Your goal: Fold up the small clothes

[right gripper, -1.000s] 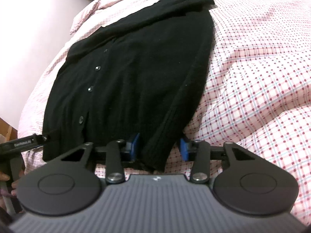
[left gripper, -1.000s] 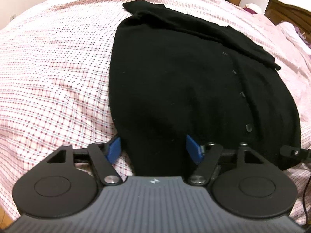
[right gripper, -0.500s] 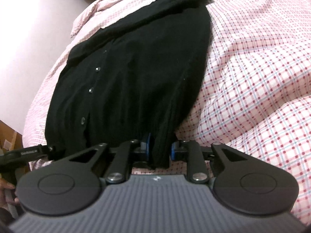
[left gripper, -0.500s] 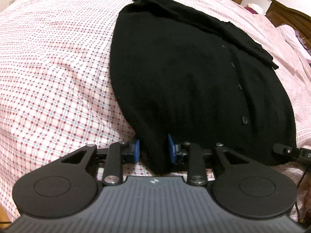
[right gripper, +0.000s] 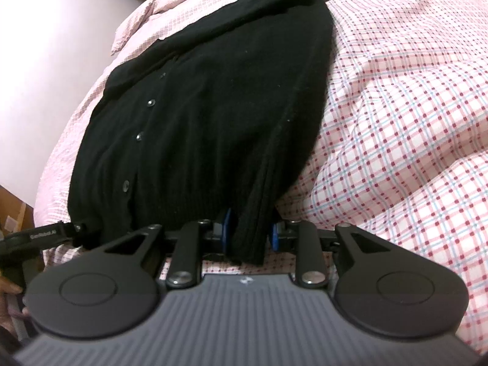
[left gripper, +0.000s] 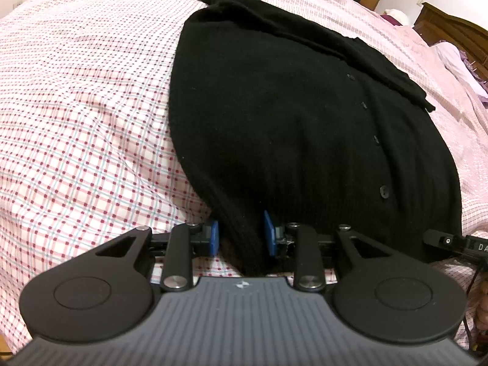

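A: Left wrist view first. What's there?

B: A black cardigan (left gripper: pixel 289 128) lies flat on a bed (left gripper: pixel 76 122) with a pink checked cover, buttons running from 1 o'clock down toward 4 o'clock. Its sleeves are folded across the top, near 12 to 2 o'clock. The left tool (left gripper: pixel 241 238) sits at 6 o'clock, its blue pads (left gripper: pixel 214 238) pinched on the ribbed hem corner; the jaws have just been closing, with the knit between them. The other tool's tip shows at 4 o'clock, at the hem's far corner.

A: And the right wrist view?

B: Same cardigan (right gripper: pixel 213 106), now stretching from 6 o'clock up to 12 o'clock, buttons on the 9 o'clock side. The right tool (right gripper: pixel 250 233) clamps the hem corner at 6 o'clock, fabric bunched between its blue pads (right gripper: pixel 227 228). Its jaws have just been closing too, then eased slightly wider. The checked bed cover (right gripper: pixel 396 122) fills the 3 o'clock side. At 8 o'clock the left tool's arm touches the opposite hem corner, a hand (right gripper: pixel 7 289) behind it.
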The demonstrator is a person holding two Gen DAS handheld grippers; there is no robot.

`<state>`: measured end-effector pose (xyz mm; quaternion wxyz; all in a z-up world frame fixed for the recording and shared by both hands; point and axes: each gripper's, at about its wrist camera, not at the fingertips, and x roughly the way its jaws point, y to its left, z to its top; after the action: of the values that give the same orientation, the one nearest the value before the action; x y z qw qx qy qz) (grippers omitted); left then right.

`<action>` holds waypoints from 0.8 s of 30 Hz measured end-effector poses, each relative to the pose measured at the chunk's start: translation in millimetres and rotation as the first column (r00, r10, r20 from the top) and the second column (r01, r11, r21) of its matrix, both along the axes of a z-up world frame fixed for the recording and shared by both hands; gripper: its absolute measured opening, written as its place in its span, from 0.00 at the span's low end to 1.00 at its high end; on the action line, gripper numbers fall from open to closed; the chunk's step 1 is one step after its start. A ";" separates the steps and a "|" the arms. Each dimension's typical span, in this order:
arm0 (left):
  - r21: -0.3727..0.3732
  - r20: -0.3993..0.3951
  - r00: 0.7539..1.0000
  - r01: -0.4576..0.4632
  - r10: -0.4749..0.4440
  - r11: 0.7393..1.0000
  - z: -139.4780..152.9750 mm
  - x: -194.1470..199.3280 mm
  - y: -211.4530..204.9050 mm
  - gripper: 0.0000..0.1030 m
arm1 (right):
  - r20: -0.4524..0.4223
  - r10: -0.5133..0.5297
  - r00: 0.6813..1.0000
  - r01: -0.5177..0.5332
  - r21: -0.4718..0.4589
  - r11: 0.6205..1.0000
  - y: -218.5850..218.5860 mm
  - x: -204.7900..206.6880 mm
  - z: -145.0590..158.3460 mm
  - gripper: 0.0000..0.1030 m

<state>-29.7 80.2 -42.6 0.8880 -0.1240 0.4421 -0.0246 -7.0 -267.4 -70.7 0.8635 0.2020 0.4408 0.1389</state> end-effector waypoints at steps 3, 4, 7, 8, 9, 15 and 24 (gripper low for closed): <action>-0.033 0.028 1.000 -0.001 0.002 0.999 6.5 -3.9 3.5 0.19 | 0.035 -0.006 0.999 0.006 0.024 1.000 -3.3 -4.5 6.1 0.10; -0.057 0.041 0.999 -0.001 0.003 0.998 9.5 -5.5 5.6 0.16 | 0.047 -0.013 0.999 0.011 0.040 0.999 -5.6 -6.0 9.1 0.10; -0.127 0.084 0.996 0.010 0.001 0.992 20.3 -9.6 11.9 0.13 | 0.094 -0.033 0.995 0.025 0.092 0.995 -13.2 -10.6 21.6 0.09; -0.146 0.100 0.995 0.017 -0.003 0.989 25.0 -10.3 13.2 0.13 | 0.110 -0.044 0.993 0.031 0.115 0.993 -15.9 -12.2 26.6 0.09; -0.160 0.117 0.993 0.028 -0.009 0.987 30.2 -10.4 13.8 0.13 | 0.119 -0.051 0.992 0.035 0.136 0.990 -18.3 -12.8 30.4 0.09; -0.157 0.210 0.977 0.061 -0.027 0.986 60.4 -4.0 11.7 0.12 | 0.200 -0.070 0.977 0.029 0.203 0.979 -23.7 -12.7 59.3 0.09; -0.155 0.275 0.960 -0.003 0.046 0.988 104.1 47.4 25.3 0.09 | 0.279 -0.097 0.955 0.013 0.288 0.957 -24.7 33.5 103.1 0.09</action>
<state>17.7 105.5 61.5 0.9293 -0.1924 0.3084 -0.0646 26.5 -292.1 32.4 0.8844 0.3132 0.2793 0.2044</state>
